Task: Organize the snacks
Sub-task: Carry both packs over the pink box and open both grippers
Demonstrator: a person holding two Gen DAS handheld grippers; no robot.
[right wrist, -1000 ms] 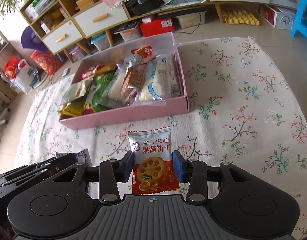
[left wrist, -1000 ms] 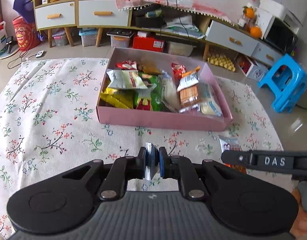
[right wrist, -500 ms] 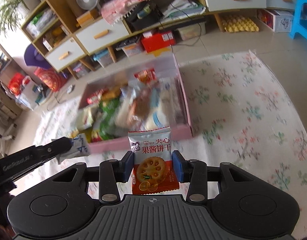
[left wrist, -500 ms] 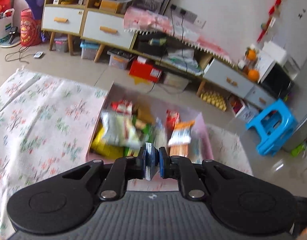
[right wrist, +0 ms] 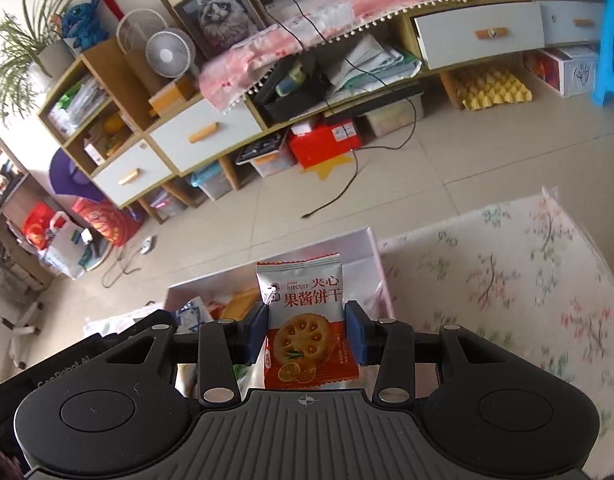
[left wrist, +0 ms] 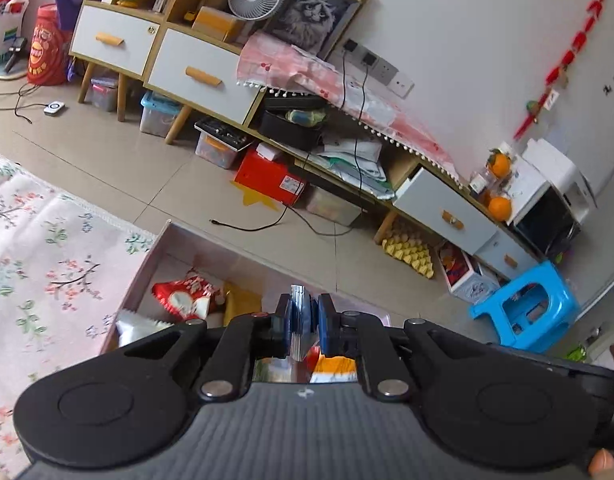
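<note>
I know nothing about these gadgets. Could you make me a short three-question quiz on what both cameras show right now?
1. True or false: the right gripper holds a jam biscuit packet between its fingers.
2. What colour is the box of snacks under both grippers?
A. pink
B. green
C. black
3. Fill in: the left gripper pinches a thin silvery ____ edge-on.

Key
1. True: the packet stands upright between the blue pads.
2. A.
3. Packet; its print is not visible from this angle.
</note>
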